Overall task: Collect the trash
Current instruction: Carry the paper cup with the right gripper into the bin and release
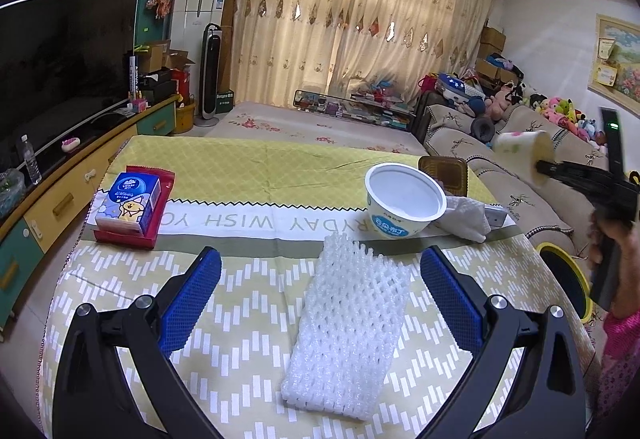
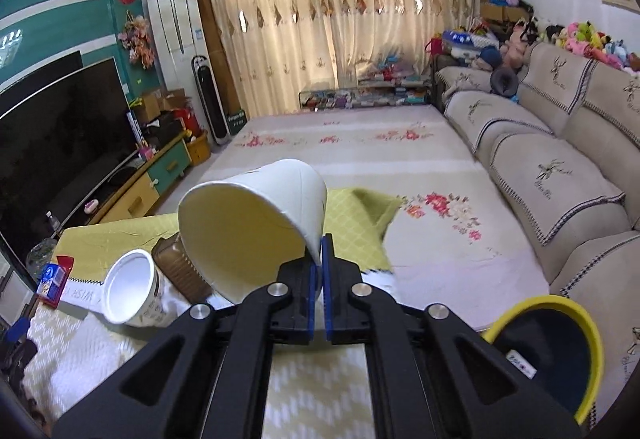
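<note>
Right wrist view: right gripper (image 2: pixel 319 271) pinches the paper cup (image 2: pixel 256 223) rim, cup tilted ahead above the table (image 2: pixel 312 391).

The table (image 1: pixel 248 167) is viewed low and near from the left wrist, toward the curtains (image 1: pixel 352 31). The right wrist looks from higher and farther right. Table, curtains and sofa (image 2: pixel 560 175) are shared.

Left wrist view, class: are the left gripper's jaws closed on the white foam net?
No. The left gripper stands open, its blue pads well apart on either side of the white foam net, which lies flat on the tablecloth.
</note>
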Demonstrator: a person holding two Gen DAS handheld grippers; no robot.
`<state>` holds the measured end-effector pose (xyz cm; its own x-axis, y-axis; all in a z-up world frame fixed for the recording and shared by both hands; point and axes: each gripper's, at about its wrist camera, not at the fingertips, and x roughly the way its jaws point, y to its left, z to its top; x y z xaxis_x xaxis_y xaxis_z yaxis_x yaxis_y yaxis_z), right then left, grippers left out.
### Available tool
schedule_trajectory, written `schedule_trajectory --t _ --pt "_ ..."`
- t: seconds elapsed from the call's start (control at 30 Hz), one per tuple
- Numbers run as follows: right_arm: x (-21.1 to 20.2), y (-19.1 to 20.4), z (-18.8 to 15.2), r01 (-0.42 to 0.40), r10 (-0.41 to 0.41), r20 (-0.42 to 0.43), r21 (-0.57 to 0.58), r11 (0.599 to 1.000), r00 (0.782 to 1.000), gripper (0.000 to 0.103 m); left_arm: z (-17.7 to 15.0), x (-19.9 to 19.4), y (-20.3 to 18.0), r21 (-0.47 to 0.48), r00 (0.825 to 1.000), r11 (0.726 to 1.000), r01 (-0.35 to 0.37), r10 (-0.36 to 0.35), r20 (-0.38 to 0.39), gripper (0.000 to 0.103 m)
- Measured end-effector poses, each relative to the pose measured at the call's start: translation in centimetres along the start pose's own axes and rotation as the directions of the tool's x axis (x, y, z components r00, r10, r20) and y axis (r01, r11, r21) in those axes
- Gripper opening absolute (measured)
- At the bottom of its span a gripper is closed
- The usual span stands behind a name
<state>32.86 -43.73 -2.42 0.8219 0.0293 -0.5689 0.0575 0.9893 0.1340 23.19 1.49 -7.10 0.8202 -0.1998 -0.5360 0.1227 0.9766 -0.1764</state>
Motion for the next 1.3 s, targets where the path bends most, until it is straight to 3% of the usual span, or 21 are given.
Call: schedule_trajectory --t 0.17,0.3,0.6,1.03,1.23,1.3 --pt "-4.2 -3.9 -2.7 0.046 -0.048 0.021 0.063 0.997 0.999 0.003 -0.1 -0.1 -0.3 0.005 1.0 1.0 0.008 -0.008 0.003 0.098" --pt "-6.5 -8.5 -6.0 0.13 -0.133 0.008 0.162 0.978 0.991 0.003 -0.1 -0.2 -0.6 0.011 1.0 1.0 0.015 -0.015 0.003 0.098" --pt "-5.7 -16.0 -10.8 0.267 -0.244 -0.111 0.291 0.919 0.963 0.003 -0.2 -0.4 -1.2 0.019 1.0 1.0 0.019 -0.019 0.004 0.098" --pt "-4.1 -20.2 -12.5 0.347 -0.297 -0.189 0.357 0.867 0.936 0.01 -0.2 -0.3 -1.1 0.016 1.0 1.0 0.023 -0.023 -0.008 0.098" --pt "-5.5 -19.6 -12.2 0.304 -0.273 -0.134 0.377 0.875 0.953 0.012 -0.2 -0.2 -1.1 0.017 1.0 1.0 0.023 -0.023 -0.007 0.098" --pt "-6.3 -18.4 -12.0 0.277 -0.262 -0.091 0.378 0.884 0.961 0.022 -0.2 -0.2 -1.1 0.017 1.0 1.0 0.024 -0.024 -0.008 0.098"
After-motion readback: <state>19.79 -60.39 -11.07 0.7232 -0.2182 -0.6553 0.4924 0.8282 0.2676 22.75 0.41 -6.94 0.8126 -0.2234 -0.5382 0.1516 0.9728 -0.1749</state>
